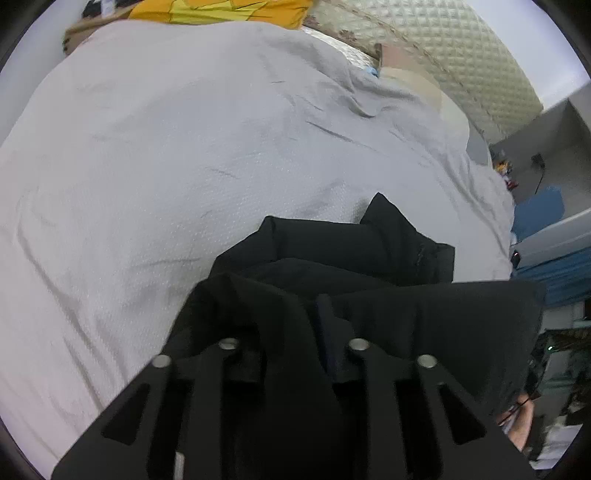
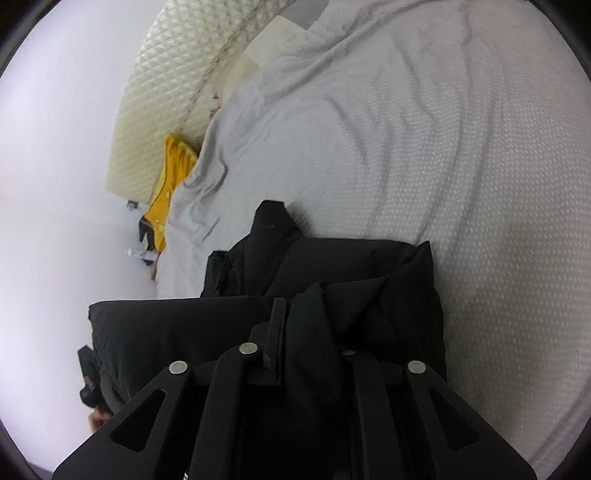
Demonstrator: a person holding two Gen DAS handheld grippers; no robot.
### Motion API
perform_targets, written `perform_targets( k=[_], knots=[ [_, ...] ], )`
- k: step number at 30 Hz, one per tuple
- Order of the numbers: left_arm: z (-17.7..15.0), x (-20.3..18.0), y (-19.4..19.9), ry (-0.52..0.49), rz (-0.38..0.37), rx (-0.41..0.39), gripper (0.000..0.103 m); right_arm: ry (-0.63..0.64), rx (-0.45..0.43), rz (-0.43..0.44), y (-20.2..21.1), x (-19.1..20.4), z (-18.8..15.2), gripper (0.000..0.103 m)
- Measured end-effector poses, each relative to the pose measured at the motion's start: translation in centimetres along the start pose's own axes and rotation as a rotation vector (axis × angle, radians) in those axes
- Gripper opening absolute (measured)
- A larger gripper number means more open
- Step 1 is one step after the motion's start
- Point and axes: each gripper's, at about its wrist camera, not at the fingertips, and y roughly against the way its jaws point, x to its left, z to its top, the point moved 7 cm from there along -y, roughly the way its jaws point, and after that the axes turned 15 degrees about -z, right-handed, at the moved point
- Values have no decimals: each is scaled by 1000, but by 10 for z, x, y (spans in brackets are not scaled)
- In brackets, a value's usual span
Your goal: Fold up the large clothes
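Note:
A large black garment (image 1: 332, 254) hangs bunched over the grey bedsheet (image 1: 166, 147). My left gripper (image 1: 291, 332) is shut on a fold of it, the cloth draped over both fingers. In the right wrist view the same black garment (image 2: 351, 266) is bunched, and my right gripper (image 2: 299, 332) is shut on another edge of it. A taut flat stretch of the garment (image 2: 177, 328) runs left from the right gripper. The fingertips of both grippers are hidden by cloth.
A yellow cloth (image 1: 221, 9) lies at the far end of the bed, also in the right wrist view (image 2: 166, 184). A quilted cream headboard (image 1: 461, 62) stands behind. Blue items and a shelf (image 1: 543, 218) are beside the bed at right.

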Motion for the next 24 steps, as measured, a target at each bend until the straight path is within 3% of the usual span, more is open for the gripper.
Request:
perform_targets(
  k=[1,3,5,7,10,15,19,24],
  knots=[
    [-1,3,5,12,-9,-10,48,3,-1,13,7,-2,-2,25],
    [-3,10,19,41,-36,-23,63,3,-10,41,22,-6,-5,41],
    [-4,19,39,46,-45,-59,67,19,-27,26,37,-8,-8,45],
    [-3,23,58,21,-18,-112,81,71,-58,-43,54,-7,-10,48],
    [-7,16,85,-73,-2,-194,81,141,-145,-163,78,2,-11,50],
    [-21,-16,99,-270,74,-315,81,288,-378,-317,122,42,-21,52],
    [-38,-48,91,-357,20,-400,81,375,-516,-282,137,93,-47,53],
    [-61,-78,63,-479,46,-458,81,472,-600,-235,120,140,-83,59]
  ],
)
